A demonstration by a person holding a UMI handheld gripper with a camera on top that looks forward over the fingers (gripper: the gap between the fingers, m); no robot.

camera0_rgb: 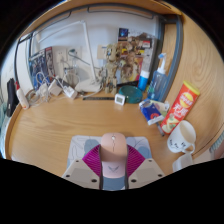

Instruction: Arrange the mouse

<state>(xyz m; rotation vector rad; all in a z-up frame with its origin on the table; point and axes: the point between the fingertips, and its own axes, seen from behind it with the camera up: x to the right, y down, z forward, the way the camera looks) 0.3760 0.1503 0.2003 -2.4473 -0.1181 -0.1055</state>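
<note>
the mouse (113, 152) sits between your gripper's (113, 172) fingers, pads (93, 155) closed on its flanks, near you above the wooden desk (60, 125). it looks pale pink and rounded, with a dark seam down its back. keep it level, then lower it onto bare wood, left of the white mug (182, 136) and crisp can (184, 102).

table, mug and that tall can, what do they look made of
Table: wood or wood-look laminate, going by its tan colour and matte look. Mug: likely glazed ceramic, white with a sheen. Can: seems printed cardboard or foil tube, red and yellow label.
</note>
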